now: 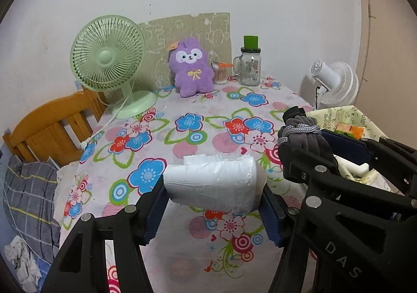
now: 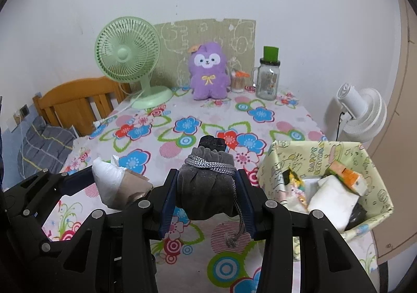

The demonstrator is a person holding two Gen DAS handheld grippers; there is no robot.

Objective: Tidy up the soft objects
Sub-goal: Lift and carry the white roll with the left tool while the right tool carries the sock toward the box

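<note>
my left hand-held gripper (image 1: pixel 216 204) is clamping a white tissue pack (image 1: pixel 213 183); my right hand-held gripper (image 2: pixel 207 204) is squeezing a grey drawstring pouch (image 2: pixel 206 183), left of the paper box (image 2: pixel 375 175).

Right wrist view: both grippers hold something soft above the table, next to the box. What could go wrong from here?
1. The box already holds several things, so dropped items may sit high or spill over its rim.
2. The pouch has a cord dangling below the right gripper; it could snag on the rim.
3. The left gripper pinches the tissue pack by its ends; the slick wrap might slip.
</note>
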